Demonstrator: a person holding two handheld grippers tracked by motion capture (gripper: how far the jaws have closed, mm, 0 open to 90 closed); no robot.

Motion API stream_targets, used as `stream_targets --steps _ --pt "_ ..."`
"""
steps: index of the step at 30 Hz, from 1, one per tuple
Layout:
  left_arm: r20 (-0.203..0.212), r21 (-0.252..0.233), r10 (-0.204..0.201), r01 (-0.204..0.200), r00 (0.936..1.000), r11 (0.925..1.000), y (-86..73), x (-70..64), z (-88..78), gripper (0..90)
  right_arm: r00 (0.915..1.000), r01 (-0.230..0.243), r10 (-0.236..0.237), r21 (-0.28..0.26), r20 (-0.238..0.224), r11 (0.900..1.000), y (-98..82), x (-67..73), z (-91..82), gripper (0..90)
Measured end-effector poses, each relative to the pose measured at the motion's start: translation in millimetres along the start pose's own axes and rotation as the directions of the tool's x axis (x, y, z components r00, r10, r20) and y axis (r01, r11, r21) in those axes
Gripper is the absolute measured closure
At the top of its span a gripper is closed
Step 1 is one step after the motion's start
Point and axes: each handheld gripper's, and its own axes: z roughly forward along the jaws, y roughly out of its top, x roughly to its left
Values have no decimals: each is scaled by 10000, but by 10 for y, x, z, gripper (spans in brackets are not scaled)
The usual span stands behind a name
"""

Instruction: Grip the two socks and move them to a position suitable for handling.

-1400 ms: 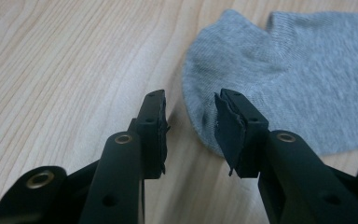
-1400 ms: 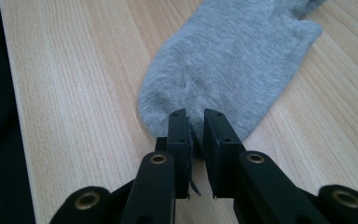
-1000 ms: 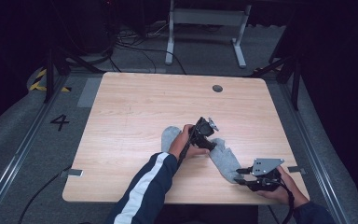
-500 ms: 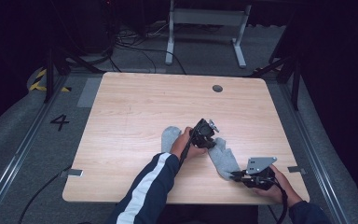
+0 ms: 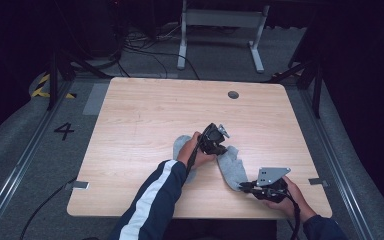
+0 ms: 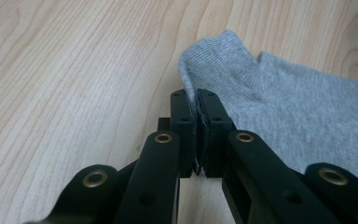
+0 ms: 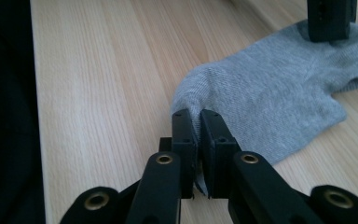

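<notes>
1. Grey knitted cotton sock [image 5: 232, 167]: flat on the pale wooden surface [image 5: 145, 115], near its front edge.
2. Left claw [image 6: 196, 105], right claw [image 7: 196, 122]: I have both just clamped on opposite sock ends.
3. Next, I judge: lift together, evenly.

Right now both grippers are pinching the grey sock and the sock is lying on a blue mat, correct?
Not quite. Both the left gripper and the right gripper are shut on the grey sock, but there is no blue mat: the high view shows the sock lying directly on the bare wooden table.
</notes>
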Motion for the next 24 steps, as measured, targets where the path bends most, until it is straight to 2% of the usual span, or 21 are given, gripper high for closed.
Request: stream_targets --steps 7,13,21,23,24 --pt "-42 207 99 -98 9999 9997 -6 18 3 865 9998 61 -61 -50 -193 10000 72 30 77 852" --pt "-293 402 310 -298 9991 9987 22 11 3 868 9998 112 -116 -243 -165 9996 134 54 91 855" --pt "-447 288 553 -540 9975 9981 26 51 -129 869 9994 333 -341 -599 -115 9976 289 69 95 859" --pt "-511 198 415 -405 9978 9990 12 88 -196 869 9994 339 -346 -715 -81 9969 339 67 100 859" --pt "-590 154 475 -467 9971 9988 9 112 -269 869 9990 436 -442 -839 -53 9955 400 70 107 859"
